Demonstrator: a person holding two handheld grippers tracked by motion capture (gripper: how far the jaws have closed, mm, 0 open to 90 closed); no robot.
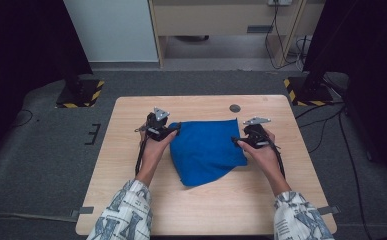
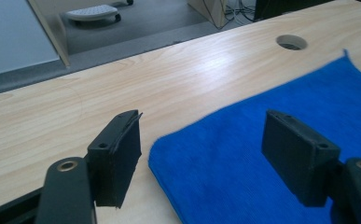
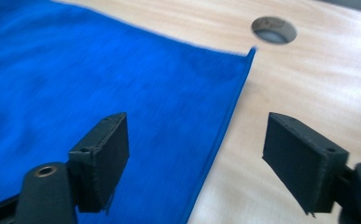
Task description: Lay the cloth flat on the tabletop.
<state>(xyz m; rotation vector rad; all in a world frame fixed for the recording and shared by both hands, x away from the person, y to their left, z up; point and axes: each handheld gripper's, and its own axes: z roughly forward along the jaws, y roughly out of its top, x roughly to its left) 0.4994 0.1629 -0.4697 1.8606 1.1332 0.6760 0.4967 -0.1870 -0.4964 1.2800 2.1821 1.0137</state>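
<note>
A blue cloth (image 1: pixel 206 150) lies folded on the light wooden table (image 1: pixel 126 200). My left gripper (image 1: pixel 173 131) hovers at the cloth's far left corner, jaws open. In the left gripper view that gripper (image 2: pixel 201 154) straddles the cloth's (image 2: pixel 243 126) corner edge, with neither pad touching it. My right gripper (image 1: pixel 238 141) sits at the cloth's right edge, also open. In the right gripper view it (image 3: pixel 197 158) spans the hem of the cloth (image 3: pixel 75 70), one jaw over the fabric and the other over bare wood.
A round cable hole (image 1: pixel 235 108) sits in the table just beyond the cloth's far right corner. Two stands with yellow-and-black striped bases (image 1: pixel 81 92) (image 1: pixel 306 90) flank the table's far side on the grey carpet. Bare wood surrounds the cloth.
</note>
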